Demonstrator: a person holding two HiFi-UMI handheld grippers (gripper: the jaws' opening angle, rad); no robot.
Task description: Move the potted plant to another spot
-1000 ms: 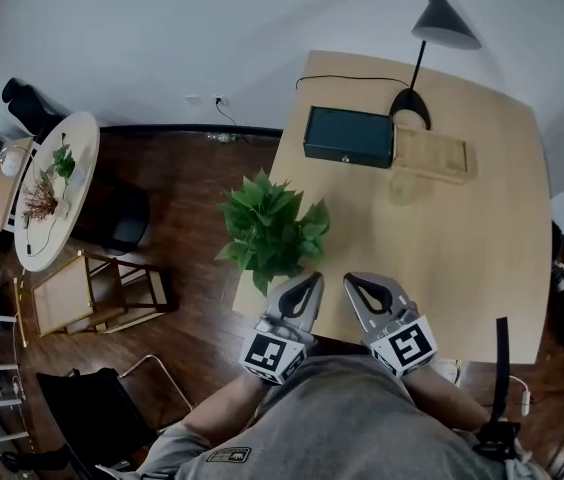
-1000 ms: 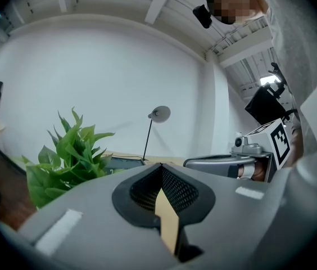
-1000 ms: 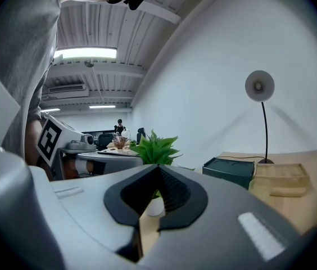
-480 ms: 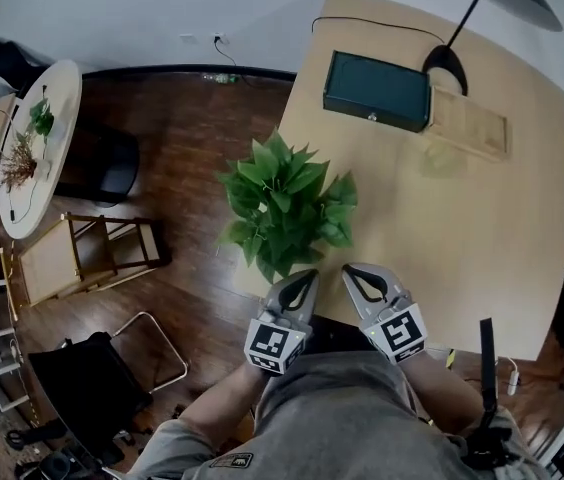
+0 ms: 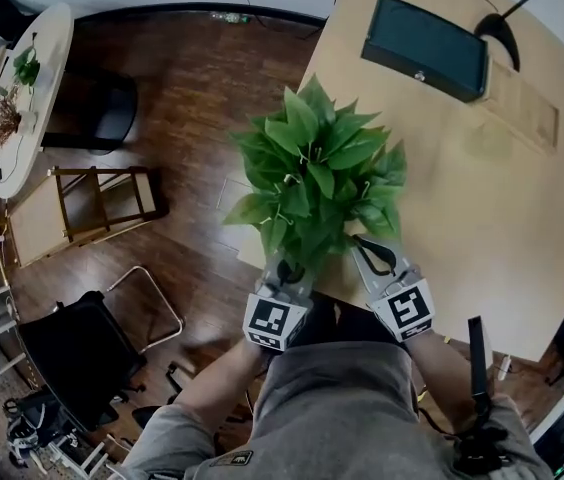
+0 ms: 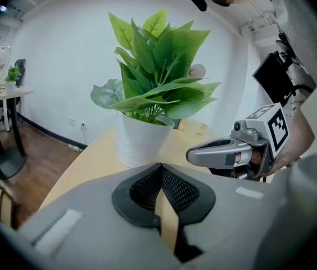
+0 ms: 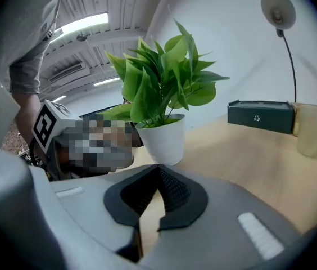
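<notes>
The potted plant (image 5: 317,173), broad green leaves in a white pot (image 6: 143,142), stands near the front left corner of the light wooden table (image 5: 482,208). Both grippers are at the table's near edge, just short of the pot and apart from it. My left gripper (image 5: 287,268) is partly under the leaves, its jaws shut with nothing between them (image 6: 159,167). My right gripper (image 5: 367,248) sits beside it on the right, also shut and empty (image 7: 158,170). In the right gripper view the pot (image 7: 164,139) is straight ahead.
A dark green box (image 5: 425,46), a pale wooden block (image 5: 522,108) and a black lamp base (image 5: 502,30) stand at the table's far side. On the wooden floor to the left are a folding chair (image 5: 82,213), a round white table (image 5: 22,88) and a black chair (image 5: 82,368).
Both grippers have sunk toward the table's near edge and closer to the pot. The head view has moved in, so the plant looms larger and covers the left gripper's tips.
</notes>
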